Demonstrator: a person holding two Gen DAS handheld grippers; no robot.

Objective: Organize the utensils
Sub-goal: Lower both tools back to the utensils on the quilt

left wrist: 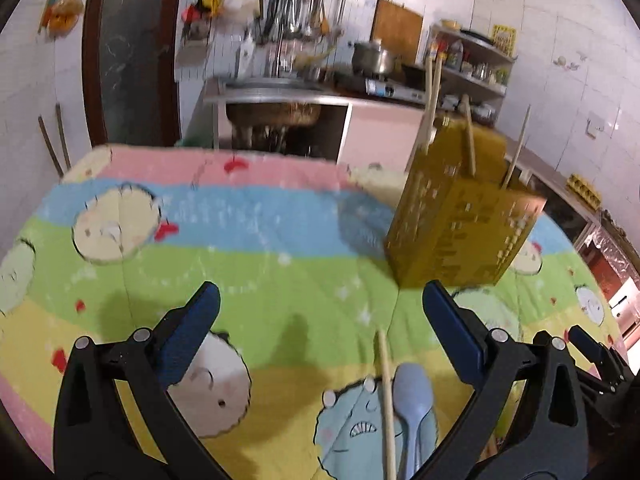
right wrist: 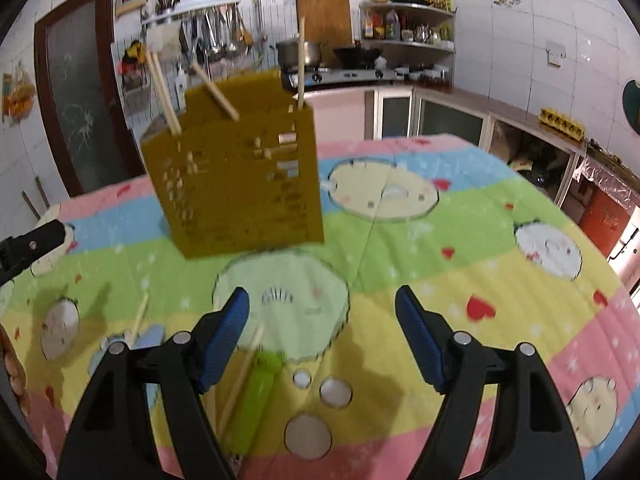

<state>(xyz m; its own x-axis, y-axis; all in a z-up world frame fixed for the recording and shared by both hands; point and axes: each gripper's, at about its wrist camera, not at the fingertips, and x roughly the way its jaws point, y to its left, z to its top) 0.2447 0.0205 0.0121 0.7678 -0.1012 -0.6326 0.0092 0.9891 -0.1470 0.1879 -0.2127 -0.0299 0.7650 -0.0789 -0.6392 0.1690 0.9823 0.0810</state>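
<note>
Sorting loose utensils into the holder

Standing on the tabletop (right wrist: 460, 216), the yellow holder (right wrist: 240, 184) already carries chopsticks (right wrist: 162, 92). Nearer than it lie a stray chopstick (left wrist: 387, 400), blue spoon (left wrist: 412, 396) and green utensil (right wrist: 256, 400). Left hand-held gripper (left wrist: 320, 320) and right hand-held gripper (right wrist: 322, 320) are spread, empty. Thin sticks may slip.

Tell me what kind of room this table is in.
A home kitchen, most likely. Behind the table with its cartoon cloth there is a gas stove carrying a metal pot, a rack of hanging ladles, and a corner shelf of bottles against tiled walls.
</note>
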